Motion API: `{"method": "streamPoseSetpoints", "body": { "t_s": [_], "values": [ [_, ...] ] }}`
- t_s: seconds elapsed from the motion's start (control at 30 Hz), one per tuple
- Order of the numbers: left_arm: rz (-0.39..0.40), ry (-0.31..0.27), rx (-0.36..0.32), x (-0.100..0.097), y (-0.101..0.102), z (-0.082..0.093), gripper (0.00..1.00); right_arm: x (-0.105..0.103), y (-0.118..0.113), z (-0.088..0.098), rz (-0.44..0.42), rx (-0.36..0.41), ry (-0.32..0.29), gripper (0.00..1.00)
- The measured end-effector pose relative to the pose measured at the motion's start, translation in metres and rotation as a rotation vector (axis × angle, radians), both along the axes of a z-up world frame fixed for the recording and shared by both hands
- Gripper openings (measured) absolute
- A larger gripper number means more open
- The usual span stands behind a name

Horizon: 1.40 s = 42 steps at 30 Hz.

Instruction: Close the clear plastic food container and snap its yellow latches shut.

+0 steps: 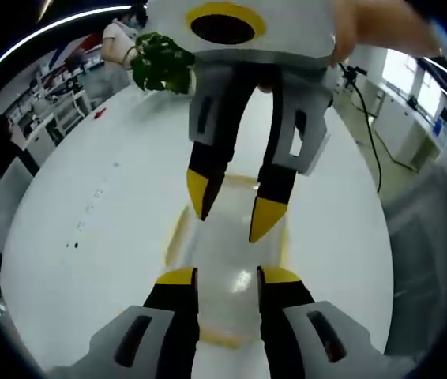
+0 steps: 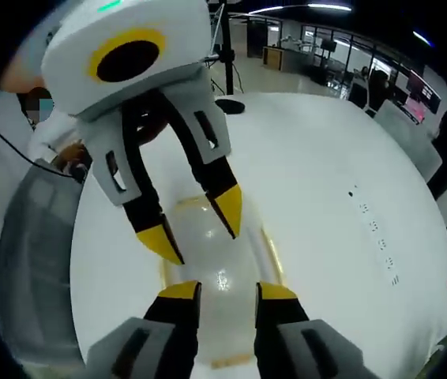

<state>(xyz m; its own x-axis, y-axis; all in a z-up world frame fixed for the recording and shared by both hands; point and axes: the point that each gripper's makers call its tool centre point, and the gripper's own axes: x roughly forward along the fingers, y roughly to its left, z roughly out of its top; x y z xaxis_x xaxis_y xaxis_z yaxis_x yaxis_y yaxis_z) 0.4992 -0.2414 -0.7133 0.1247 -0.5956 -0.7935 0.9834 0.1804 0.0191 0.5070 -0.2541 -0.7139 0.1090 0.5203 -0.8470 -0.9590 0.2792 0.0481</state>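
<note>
The clear plastic container (image 1: 231, 253) lies on the white table (image 1: 89, 213), its lid on top and yellow latches (image 1: 178, 230) along its sides. My left gripper (image 1: 227, 276) hangs over its near end, open, with nothing between the jaws. The right gripper (image 1: 233, 207) faces it from the far end, also open, its yellow tips just above the lid. In the right gripper view the container (image 2: 217, 260) sits under the right gripper (image 2: 228, 292), a yellow latch (image 2: 272, 254) runs along its right side, and the left gripper (image 2: 198, 227) points down at it from the top.
A green plant (image 1: 160, 63) stands at the table's far edge, with a small red item (image 1: 97, 113) and dark marks (image 1: 73, 245) to the left. A tripod (image 2: 227, 79) stands beyond the table. A grey surface (image 2: 34, 260) lies beside the table. People stand around the room.
</note>
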Motion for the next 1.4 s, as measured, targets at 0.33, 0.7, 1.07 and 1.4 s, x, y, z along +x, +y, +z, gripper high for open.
{"method": "streamPoseSetpoints", "body": {
  "t_s": [0.33,0.7,1.07,1.4],
  "values": [
    [0.003,0.018,-0.023,-0.007,-0.004,0.0,0.28,0.01,0.001,-0.001,0.005,0.007,-0.011,0.27],
    [0.015,-0.008,-0.031,-0.018,-0.003,-0.004,0.36,0.015,0.002,-0.002,0.023,0.007,-0.014,0.29],
    [0.016,-0.019,-0.024,-0.019,-0.004,-0.011,0.4,0.028,0.011,0.004,0.032,0.024,-0.037,0.32],
    [0.013,-0.03,-0.028,-0.021,-0.004,-0.011,0.42,0.036,0.018,-0.006,0.081,0.012,-0.008,0.39]
  ]
}}
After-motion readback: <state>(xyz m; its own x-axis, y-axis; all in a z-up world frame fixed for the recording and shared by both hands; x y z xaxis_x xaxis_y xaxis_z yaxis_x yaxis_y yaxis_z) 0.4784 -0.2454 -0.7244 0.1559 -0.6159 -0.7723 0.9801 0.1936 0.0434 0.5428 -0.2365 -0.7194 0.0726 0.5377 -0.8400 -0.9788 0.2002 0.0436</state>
